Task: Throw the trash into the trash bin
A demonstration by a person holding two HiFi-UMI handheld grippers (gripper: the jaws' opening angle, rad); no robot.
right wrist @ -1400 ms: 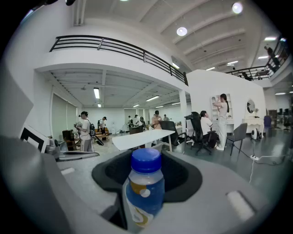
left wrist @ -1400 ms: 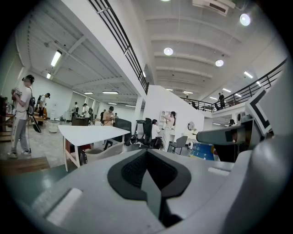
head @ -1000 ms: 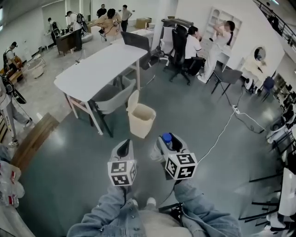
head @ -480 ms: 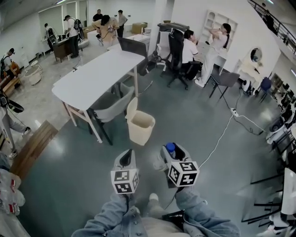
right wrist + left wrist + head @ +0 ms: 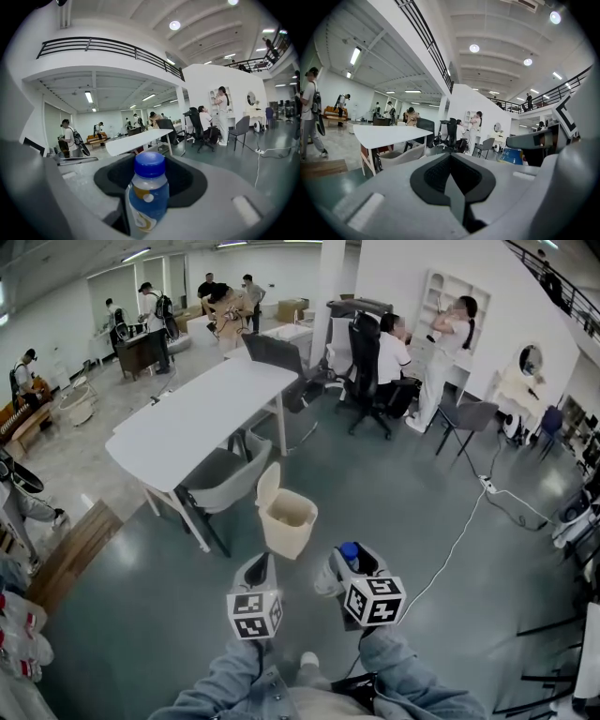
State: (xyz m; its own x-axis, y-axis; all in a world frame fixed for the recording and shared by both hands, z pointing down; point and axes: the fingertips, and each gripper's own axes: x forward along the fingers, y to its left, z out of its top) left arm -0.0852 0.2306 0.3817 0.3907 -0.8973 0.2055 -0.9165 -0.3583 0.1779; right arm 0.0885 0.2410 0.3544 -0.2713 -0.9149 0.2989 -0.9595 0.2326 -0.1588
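Observation:
A beige trash bin [image 5: 288, 521] with its lid tipped up stands on the grey floor, just ahead of both grippers in the head view. My right gripper [image 5: 352, 562] is shut on an upright plastic bottle [image 5: 147, 199] with a blue cap and a blue label. The cap [image 5: 349, 550] pokes up between the jaws, a little to the right of the bin. My left gripper [image 5: 256, 571] hangs beside it on the near left of the bin. Its dark pads [image 5: 436, 176] meet with nothing between them. The bin is out of frame in both gripper views.
A long white table [image 5: 202, 399] with a grey chair [image 5: 225, 474] tucked under it stands right behind the bin. A white cable [image 5: 452, 547] runs across the floor at the right. A wooden platform [image 5: 70, 545] lies at the left. People and office chairs [image 5: 366, 343] are further back.
Both grippers have moved forward together toward the bin, which now lies closer in front of them. The bottle stays in the right gripper and the left stays shut.

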